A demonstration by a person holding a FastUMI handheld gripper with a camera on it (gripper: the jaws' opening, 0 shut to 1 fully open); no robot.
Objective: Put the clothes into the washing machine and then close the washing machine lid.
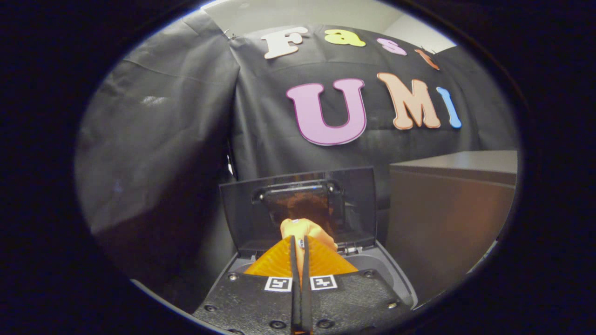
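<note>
Gripper view: gripper (298, 241) sits low in the scene, its two orange ribbed fingers (274, 261) brought narrow, nearly together, with only a thin slit between the black inner pads. An orange piece of clothing (305, 229) is pinched at the fingertips, both fingers pressing on it; a small bunch of the fabric bulges out just past the tips. Each finger carries a black-and-white square marker near its base. Just ahead of and below the fingers is the washing machine (396, 279), grey body with rounded rim, its opening mostly hidden behind the fingers. The washing machine lid (242, 209) stands raised, upright behind the opening, dark and translucent, with a black handle fitting across its upper middle; an orange reflection shows in the lid panel. The held clothing hangs in front of the lid, above the machine's opening. Whether any cloth touches the rim cannot be told. Beside the machine, to the right, stands a brown cabinet (447, 214), close to it. Black cloth wall behind everything
</note>
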